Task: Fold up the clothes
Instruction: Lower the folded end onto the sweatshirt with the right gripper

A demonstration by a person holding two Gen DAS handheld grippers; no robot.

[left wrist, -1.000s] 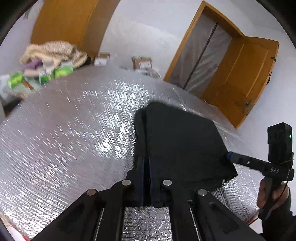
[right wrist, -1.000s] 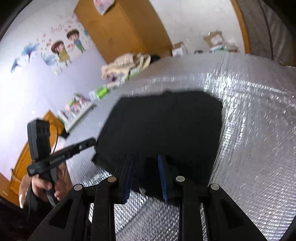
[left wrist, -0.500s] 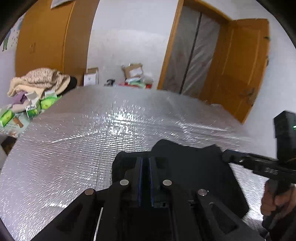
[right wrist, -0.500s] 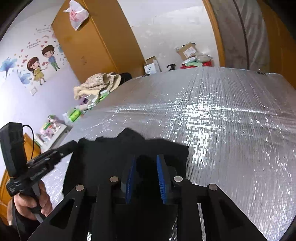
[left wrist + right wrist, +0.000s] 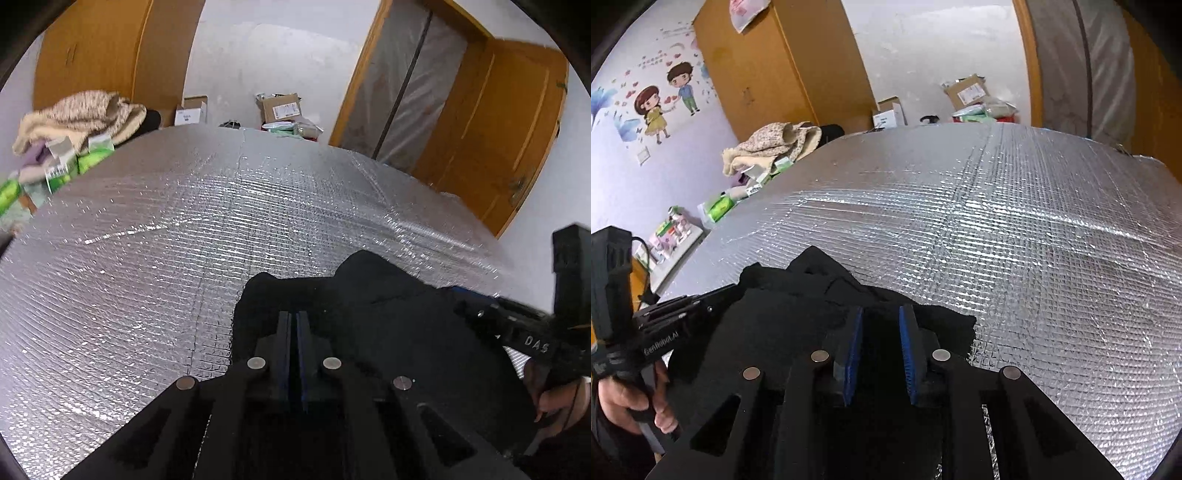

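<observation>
Left wrist view: left claw clamped on black garment.

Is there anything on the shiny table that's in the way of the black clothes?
Nothing visible is. The black garment is already at both grippers: the left gripper is shut on it, and the right gripper has cloth between its pads. The silver surface beyond it is bare.

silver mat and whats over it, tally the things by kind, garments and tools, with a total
black garment: 1
tools: 2, the left tool and the right tool
total: 3
</observation>
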